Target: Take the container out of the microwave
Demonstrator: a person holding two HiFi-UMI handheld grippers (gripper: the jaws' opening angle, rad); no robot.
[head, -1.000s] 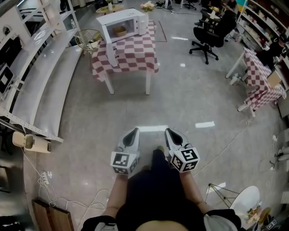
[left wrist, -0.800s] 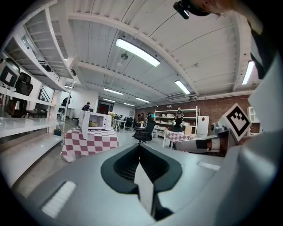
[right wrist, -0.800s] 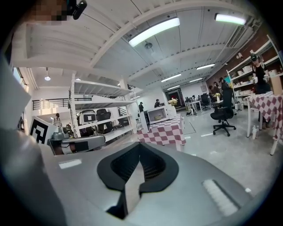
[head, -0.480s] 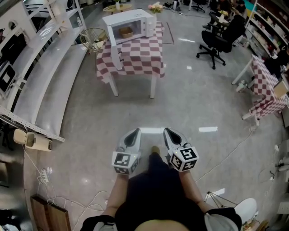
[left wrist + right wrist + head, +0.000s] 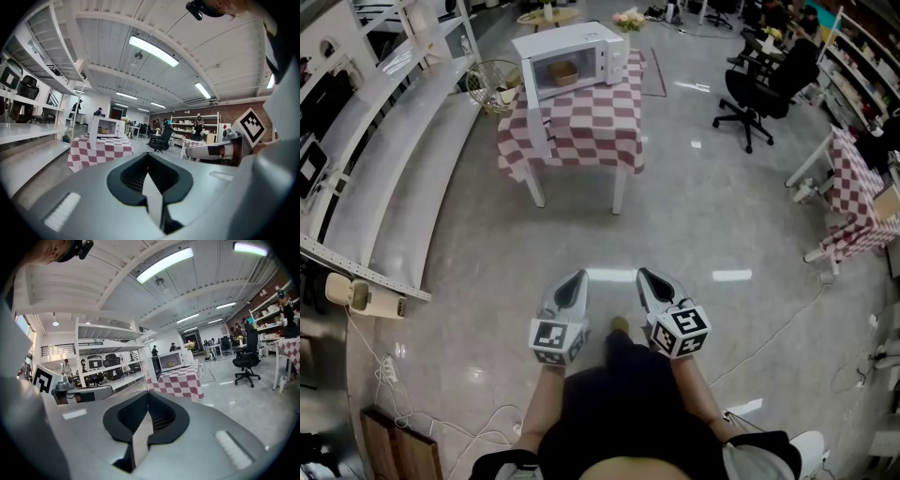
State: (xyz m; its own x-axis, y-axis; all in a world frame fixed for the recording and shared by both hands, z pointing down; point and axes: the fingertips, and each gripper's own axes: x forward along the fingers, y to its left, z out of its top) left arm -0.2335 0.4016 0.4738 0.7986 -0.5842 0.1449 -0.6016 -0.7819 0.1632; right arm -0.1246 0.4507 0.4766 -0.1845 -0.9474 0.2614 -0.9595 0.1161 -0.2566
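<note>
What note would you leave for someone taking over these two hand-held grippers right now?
Left hand-held gripper: shut, empty.
Right hand-held gripper: shut, empty.
White microwave oven stands on the red-and-white checked table, across the floor from both grippers, door open.
Small tan container sits inside it.
Done: nothing grasped yet.
Left: walk up, reach in, grip the container, lift it out.

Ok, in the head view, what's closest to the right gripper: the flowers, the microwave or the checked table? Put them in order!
1. Checked table, straight ahead of the right gripper.
2. Microwave, on that table's far end.
3. Flowers, just behind the microwave, farthest away.
</note>
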